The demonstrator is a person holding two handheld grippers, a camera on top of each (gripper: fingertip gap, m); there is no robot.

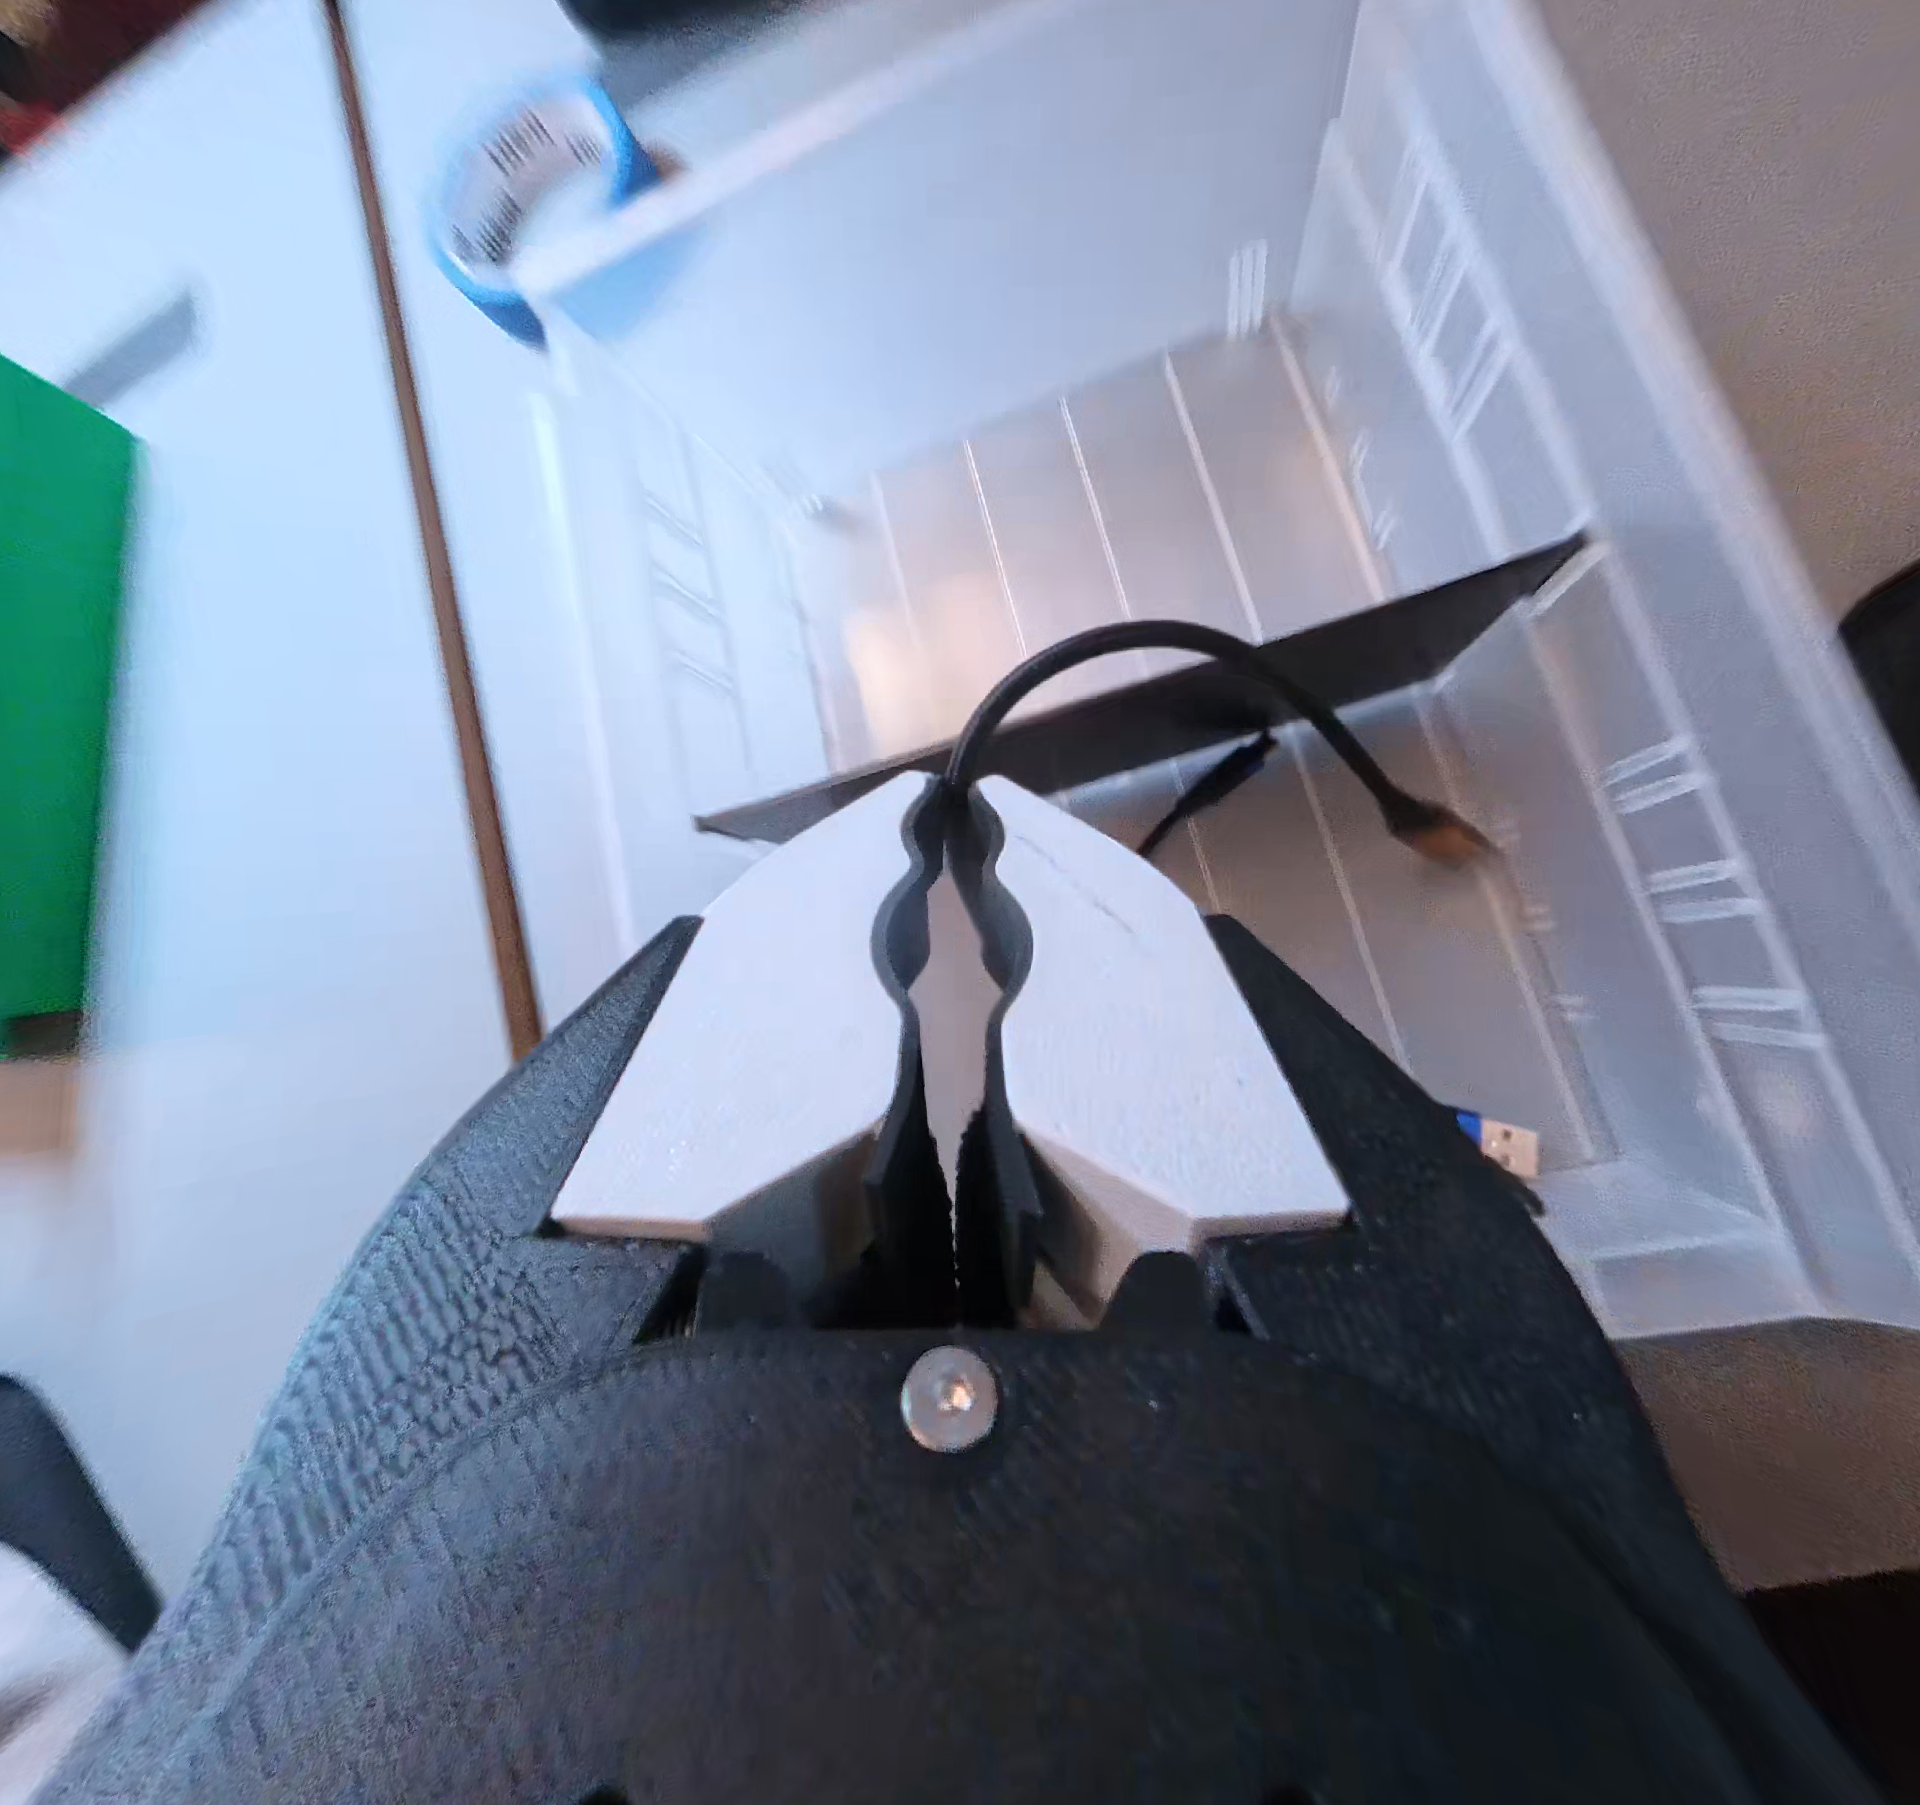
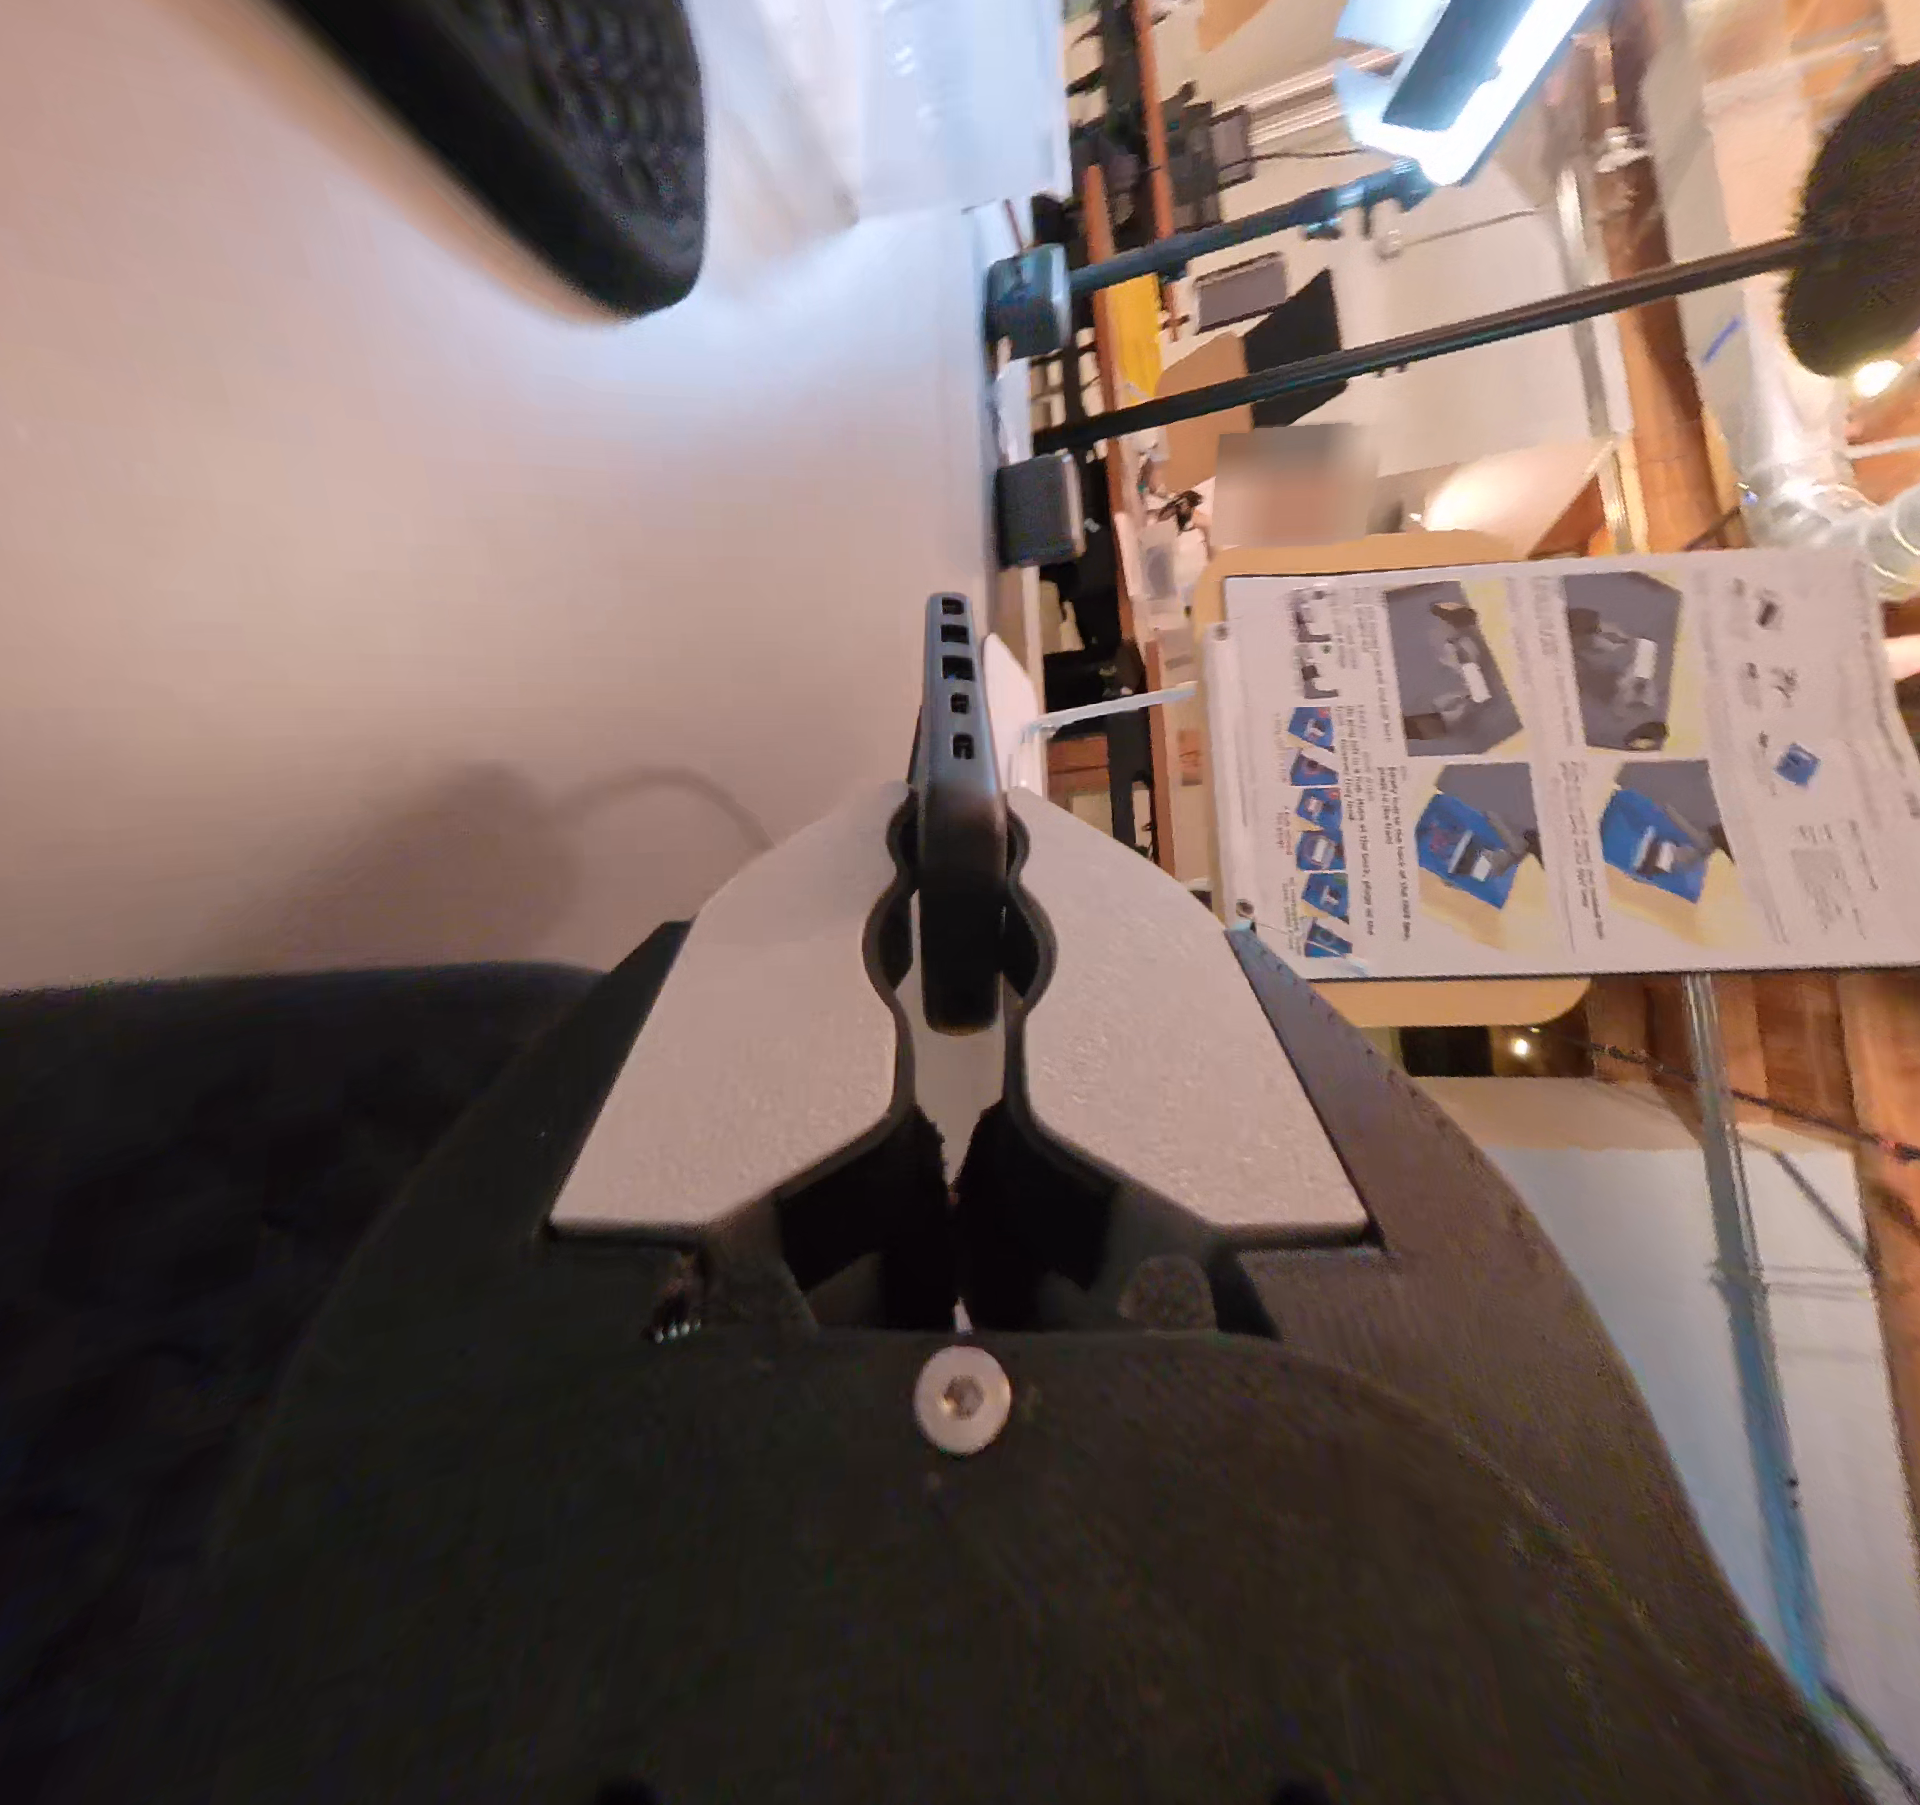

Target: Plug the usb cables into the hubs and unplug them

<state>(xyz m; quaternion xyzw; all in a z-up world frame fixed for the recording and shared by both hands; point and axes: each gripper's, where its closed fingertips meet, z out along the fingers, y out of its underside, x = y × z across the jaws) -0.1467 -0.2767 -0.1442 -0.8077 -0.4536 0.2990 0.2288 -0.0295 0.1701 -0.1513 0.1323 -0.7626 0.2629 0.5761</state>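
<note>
1. Thin black cable (image 1: 1091, 649): pinched at the tips of the left gripper (image 1: 951, 805), arching up and over to the right, ending in a small gold-toned plug (image 1: 1439, 836) that hangs free over a clear plastic bin (image 1: 1683, 820).
2. Second black cable (image 1: 1205, 789): lying in the bin, partly hidden under a dark flat sheet.
3. Blue-tongued metal plug (image 1: 1501, 1147): showing at the bin's near right.
4. Slim black hub (image 2: 958, 768): clamped edge-on in the right gripper (image 2: 956, 820), row of ports along the narrow edge, all unfilled.
</note>
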